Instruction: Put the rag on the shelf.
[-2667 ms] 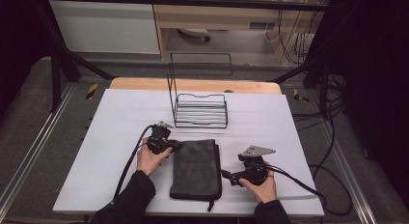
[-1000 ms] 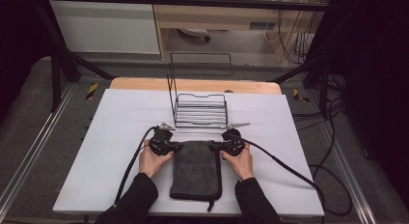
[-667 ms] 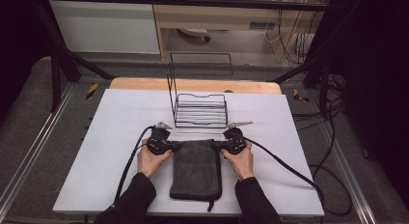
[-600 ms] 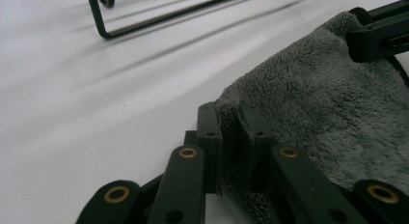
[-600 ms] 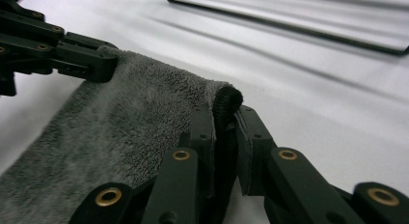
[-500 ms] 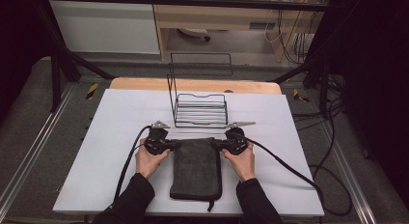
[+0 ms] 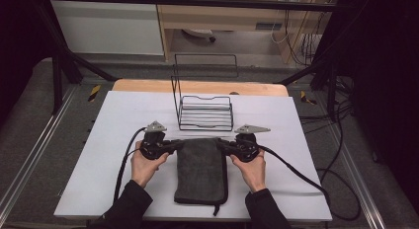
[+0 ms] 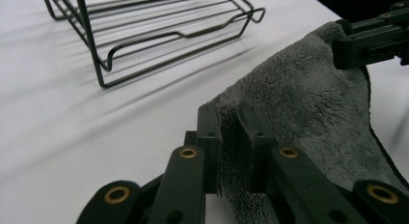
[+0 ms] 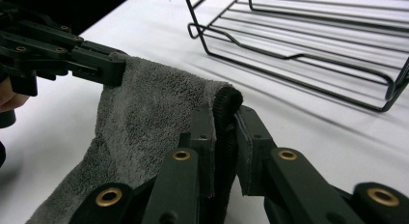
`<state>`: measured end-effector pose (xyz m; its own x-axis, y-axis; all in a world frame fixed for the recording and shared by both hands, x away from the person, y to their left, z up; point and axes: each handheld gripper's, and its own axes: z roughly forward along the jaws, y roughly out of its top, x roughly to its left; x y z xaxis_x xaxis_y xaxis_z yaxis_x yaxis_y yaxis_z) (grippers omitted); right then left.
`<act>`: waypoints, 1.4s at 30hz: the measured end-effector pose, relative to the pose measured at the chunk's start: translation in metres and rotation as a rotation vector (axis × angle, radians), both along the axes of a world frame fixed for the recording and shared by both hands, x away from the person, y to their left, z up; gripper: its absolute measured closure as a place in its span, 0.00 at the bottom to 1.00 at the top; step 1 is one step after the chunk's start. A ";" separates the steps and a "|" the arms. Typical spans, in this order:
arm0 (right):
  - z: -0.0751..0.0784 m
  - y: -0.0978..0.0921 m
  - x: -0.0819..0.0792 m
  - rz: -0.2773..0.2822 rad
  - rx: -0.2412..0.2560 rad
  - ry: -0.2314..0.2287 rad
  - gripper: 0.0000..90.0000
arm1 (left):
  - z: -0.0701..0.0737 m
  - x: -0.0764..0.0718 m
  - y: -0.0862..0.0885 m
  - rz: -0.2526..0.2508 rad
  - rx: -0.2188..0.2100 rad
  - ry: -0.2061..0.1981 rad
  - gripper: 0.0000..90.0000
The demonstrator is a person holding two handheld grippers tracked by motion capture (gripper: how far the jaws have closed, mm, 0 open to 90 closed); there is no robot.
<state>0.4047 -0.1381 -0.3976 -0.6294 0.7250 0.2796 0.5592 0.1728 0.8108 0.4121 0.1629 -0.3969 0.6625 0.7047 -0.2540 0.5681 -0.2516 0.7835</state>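
A folded dark grey towel (image 7: 201,172) lies on the white table (image 7: 99,140) in front of the person. My left gripper (image 7: 175,145) is shut on the towel's far left corner (image 8: 230,115), and my right gripper (image 7: 222,145) is shut on its far right corner (image 9: 223,101). Both far corners are raised a little off the table while the near part of the towel stays flat. In the left gripper view the other gripper's black jaws pinch the far corner at the upper right. In the right gripper view the other gripper shows at the upper left.
A black wire rack (image 7: 205,112) with a tall upright back frame stands just beyond the towel, also seen as a wire rack (image 8: 159,26) and a wire rack (image 9: 308,45). Cables trail from both grippers across the table. A wooden edge (image 7: 197,86) runs along the far side.
The right gripper moved from the towel's near right side to its far right corner and shut on it. The left gripper stayed at the far left corner. Both corners now lift slightly.
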 end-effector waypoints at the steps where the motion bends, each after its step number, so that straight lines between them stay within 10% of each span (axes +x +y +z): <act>1: 0.000 0.000 0.000 0.000 0.000 0.000 0.89 | 0.002 -0.002 0.000 -0.003 -0.002 -0.011 0.90; 42: 0.093 -0.015 -0.039 -0.045 0.055 -0.330 0.90 | 0.094 -0.037 -0.007 -0.019 -0.103 -0.283 0.90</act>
<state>0.3658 -0.1532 -0.3046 -0.6605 0.7434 0.1056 0.2713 0.1051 0.9567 0.3750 0.1564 -0.3026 0.7299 0.6718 -0.1265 0.3191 -0.1712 0.9322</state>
